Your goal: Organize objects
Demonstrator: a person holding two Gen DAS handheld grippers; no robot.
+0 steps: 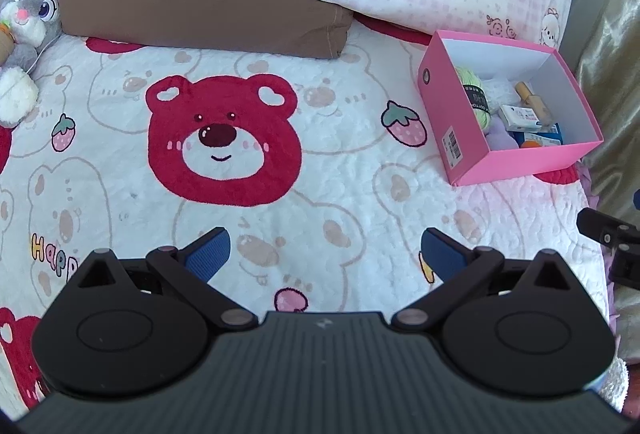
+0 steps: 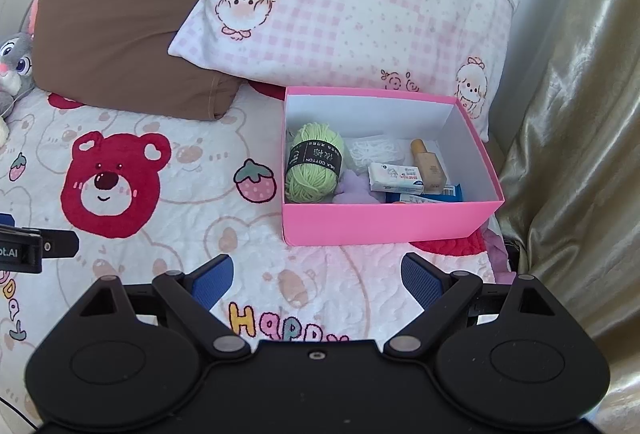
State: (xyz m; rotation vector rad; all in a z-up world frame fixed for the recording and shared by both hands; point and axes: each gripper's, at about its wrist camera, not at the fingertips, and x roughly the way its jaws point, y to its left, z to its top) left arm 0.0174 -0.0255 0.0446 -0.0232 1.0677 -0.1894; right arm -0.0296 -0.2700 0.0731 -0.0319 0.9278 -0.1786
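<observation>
Pink box holds green yarn, white yarn, a tan bottle and small cartons. Near it, left tool and right tool gape empty.

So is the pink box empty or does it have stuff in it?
It has stuff: the pink box is open on top, holding green yarn, a bottle and small packets.

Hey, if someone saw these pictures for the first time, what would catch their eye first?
Probably the big red bear face printed on the bedspread, then the open pink box beside the checked pillow, with a green yarn ball at its left end. Both tools, left and right, hover open and empty above the bed.
</observation>
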